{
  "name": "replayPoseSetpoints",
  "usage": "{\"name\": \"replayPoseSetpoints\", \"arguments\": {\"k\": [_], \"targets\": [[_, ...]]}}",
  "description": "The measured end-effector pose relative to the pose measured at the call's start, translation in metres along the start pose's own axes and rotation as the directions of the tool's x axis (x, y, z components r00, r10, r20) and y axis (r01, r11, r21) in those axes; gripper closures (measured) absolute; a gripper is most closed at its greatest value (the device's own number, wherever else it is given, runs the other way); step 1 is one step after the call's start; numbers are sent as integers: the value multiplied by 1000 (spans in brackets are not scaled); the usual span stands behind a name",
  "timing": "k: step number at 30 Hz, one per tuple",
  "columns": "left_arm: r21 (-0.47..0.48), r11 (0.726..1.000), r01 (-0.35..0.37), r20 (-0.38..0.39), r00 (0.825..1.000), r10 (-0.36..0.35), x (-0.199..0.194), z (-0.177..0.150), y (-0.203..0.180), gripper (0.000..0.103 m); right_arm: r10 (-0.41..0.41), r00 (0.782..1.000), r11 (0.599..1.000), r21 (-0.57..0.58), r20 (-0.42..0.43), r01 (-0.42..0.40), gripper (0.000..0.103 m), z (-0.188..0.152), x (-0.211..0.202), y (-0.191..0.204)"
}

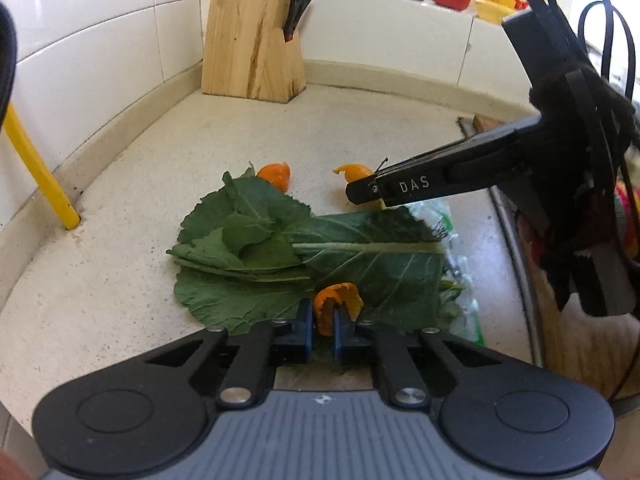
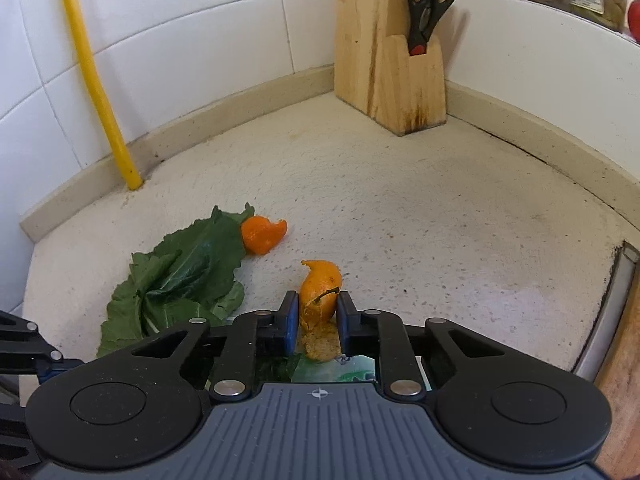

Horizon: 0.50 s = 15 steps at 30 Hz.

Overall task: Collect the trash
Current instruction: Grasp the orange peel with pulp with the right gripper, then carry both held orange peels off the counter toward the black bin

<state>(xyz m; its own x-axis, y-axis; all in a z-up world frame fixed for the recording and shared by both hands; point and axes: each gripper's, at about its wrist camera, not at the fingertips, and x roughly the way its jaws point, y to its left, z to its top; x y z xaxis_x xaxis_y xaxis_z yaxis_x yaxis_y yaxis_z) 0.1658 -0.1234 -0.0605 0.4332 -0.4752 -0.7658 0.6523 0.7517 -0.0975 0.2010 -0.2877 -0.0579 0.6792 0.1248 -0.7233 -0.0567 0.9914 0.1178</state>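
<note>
On the speckled kitchen counter [image 2: 400,208] lay a heap of green leaves [image 1: 280,256] with bits of orange peel scattered about. The left gripper [image 1: 322,324] had its two fingers drawn close on a curled piece of orange peel [image 1: 336,304], which sat over the near edge of the leaves. The right gripper [image 2: 318,320] stood just beyond the leaves, its fingers either side of a second peel [image 2: 320,292] and pressing it between their pads, the peel resting on the counter. A third peel [image 2: 262,234] lay loose at the far tip of the leaves, apart from both grippers. In the corner stood a wooden knife block [image 2: 388,48] with black scissors [image 2: 430,0] in it, and a yellow pipe [image 2: 92,76] ran down the tiled wall into the counter.
</note>
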Motion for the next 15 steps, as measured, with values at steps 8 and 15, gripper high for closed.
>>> {"name": "replayPoseSetpoints", "arguments": {"k": [8, 15], "targets": [[-53, 999, 3, 59, 998, 0, -15, 6, 6, 94, 17, 999, 997, 78, 36, -19, 79, -2, -22, -8], [-65, 998, -15, 97, 995, 21, -30, 4, 13, 94, 11, 998, 995, 99, 70, -17, 79, -5, -51, -4]]}}
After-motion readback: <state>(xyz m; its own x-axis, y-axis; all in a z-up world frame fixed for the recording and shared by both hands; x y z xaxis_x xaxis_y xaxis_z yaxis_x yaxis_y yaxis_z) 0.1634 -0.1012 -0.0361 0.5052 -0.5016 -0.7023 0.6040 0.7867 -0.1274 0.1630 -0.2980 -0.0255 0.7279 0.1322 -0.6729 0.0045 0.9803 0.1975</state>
